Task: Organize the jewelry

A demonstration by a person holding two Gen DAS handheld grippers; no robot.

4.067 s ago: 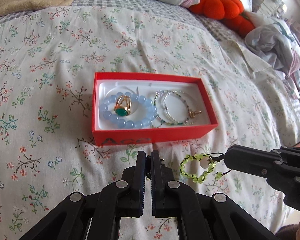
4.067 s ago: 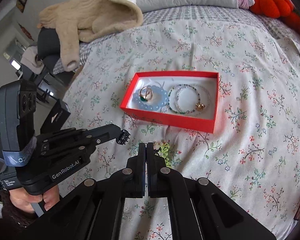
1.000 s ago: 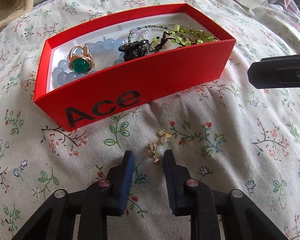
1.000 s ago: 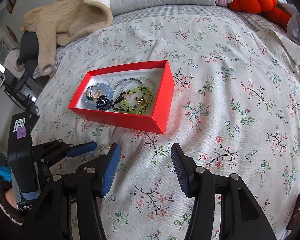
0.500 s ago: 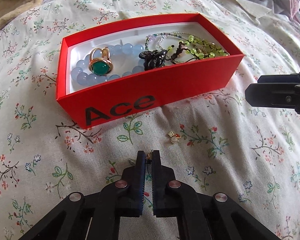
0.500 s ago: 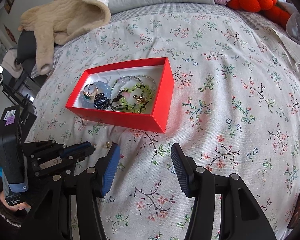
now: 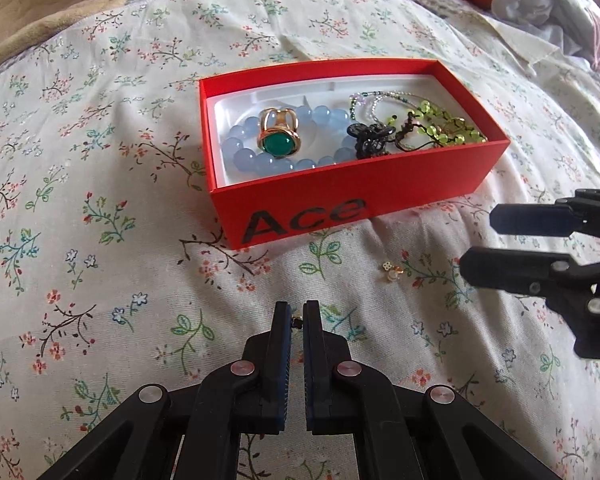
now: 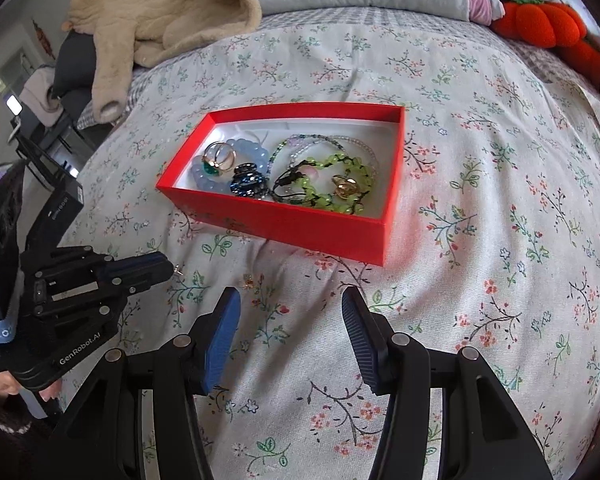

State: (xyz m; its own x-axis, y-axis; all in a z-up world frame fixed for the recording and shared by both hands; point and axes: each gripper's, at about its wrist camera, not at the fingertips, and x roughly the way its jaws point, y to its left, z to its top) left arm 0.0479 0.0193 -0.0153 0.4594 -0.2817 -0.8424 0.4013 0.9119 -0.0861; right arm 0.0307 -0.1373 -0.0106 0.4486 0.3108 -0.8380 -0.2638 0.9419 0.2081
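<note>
Matt red card box [image 7: 380,196], glossy beads [image 7: 244,156] — soft floral cloth bedspread [image 7: 100,240]

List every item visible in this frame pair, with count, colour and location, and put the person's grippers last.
Open cardboard box: one, red with a white liner, on the bedspread.
Round-bead bracelet: one, pale blue, left end of the box.
Green-stone ring: one, gold, on the blue bracelet.
Dark cluster piece: one, blackish, middle of the box.
Green bead bracelet: one, lime on dark cord, right part of the box.
Thin bead strands: number unclear, behind the green bracelet.
Small earring: one, gold and white, on the bedspread before the box.
Floral bedspread: one, white.
Fleece garment: one, beige, far left.
Plush pumpkins: orange, far right.
Left gripper: shut on a tiny gold piece.
Right gripper: open, nothing between its fingers.
</note>
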